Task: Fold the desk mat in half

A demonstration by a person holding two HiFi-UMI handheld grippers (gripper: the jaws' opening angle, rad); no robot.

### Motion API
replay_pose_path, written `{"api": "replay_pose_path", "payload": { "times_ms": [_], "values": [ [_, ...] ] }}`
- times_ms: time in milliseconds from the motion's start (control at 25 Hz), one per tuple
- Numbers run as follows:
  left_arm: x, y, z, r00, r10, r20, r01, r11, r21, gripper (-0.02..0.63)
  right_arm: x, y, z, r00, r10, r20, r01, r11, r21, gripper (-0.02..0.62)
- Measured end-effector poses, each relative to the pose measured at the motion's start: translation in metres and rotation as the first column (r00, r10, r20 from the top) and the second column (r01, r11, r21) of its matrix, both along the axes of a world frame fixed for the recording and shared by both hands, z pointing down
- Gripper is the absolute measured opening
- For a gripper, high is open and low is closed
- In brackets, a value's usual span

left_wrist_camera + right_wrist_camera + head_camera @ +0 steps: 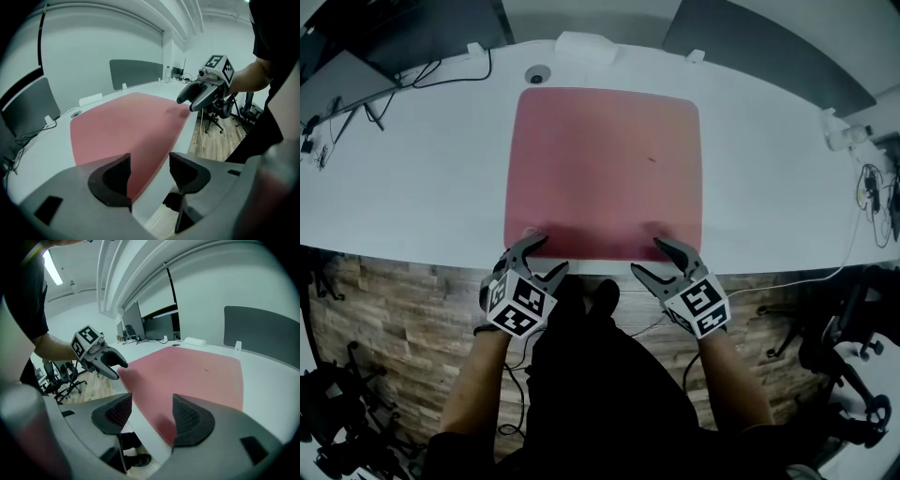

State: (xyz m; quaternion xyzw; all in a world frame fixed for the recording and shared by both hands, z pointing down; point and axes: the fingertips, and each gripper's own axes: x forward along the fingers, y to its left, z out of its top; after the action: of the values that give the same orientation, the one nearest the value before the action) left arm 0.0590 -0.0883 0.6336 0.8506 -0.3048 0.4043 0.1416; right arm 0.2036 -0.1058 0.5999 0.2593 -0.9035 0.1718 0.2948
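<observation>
A pink desk mat (605, 169) lies flat on the white table (412, 178), its near edge along the table's front edge. My left gripper (548, 255) is open at the mat's near left corner, one finger over the mat and one off the table. My right gripper (649, 258) stands open the same way at the near right corner. In the left gripper view the mat (126, 126) runs between the open left gripper (150, 165), pads clear of it, with the right gripper (197, 96) beyond. The right gripper view shows the mat (197, 376) past the open right gripper (152, 408), and the left gripper (117, 369) opposite.
A white box (586, 47) and a round cable port (537, 75) sit behind the mat. Cables (441, 70) trail at the back left, beside dark panels. A small white device (839, 131) stands at the right. Office chairs (844, 347) are on the wood floor below.
</observation>
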Motion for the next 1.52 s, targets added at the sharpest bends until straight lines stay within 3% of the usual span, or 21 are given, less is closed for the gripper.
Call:
{"api": "replay_pose_path", "payload": {
  "times_ms": [360, 640, 880, 1360, 1520],
  "values": [
    [-0.012, -0.003, 0.024, 0.994, 0.044, 0.096, -0.041, 0.999, -0.036, 0.296, 0.011, -0.004, 0.035, 0.991, -0.037, -0.132, 0.037, 0.999, -0.002, 0.296],
    [-0.012, -0.008, 0.027, 0.997, 0.027, 0.068, -0.023, 0.998, -0.063, 0.327, 0.017, -0.004, 0.048, 0.984, -0.061, -0.169, 0.059, 0.998, -0.015, 0.313],
    [-0.013, -0.009, 0.029, 0.999, 0.024, 0.042, -0.020, 0.997, -0.077, 0.327, 0.019, -0.007, 0.052, 0.976, -0.076, -0.202, 0.085, 0.996, 0.039, 0.313],
    [-0.011, -0.009, 0.029, 0.998, 0.020, 0.054, -0.015, 0.996, -0.087, 0.327, 0.025, -0.010, 0.051, 0.978, -0.070, -0.197, 0.078, 0.996, 0.037, 0.268],
    [-0.011, -0.008, 0.029, 0.998, 0.021, 0.062, -0.016, 0.996, -0.088, 0.327, 0.027, -0.014, 0.050, 0.979, -0.050, -0.195, 0.061, 0.997, 0.048, 0.215]
  ]
}}
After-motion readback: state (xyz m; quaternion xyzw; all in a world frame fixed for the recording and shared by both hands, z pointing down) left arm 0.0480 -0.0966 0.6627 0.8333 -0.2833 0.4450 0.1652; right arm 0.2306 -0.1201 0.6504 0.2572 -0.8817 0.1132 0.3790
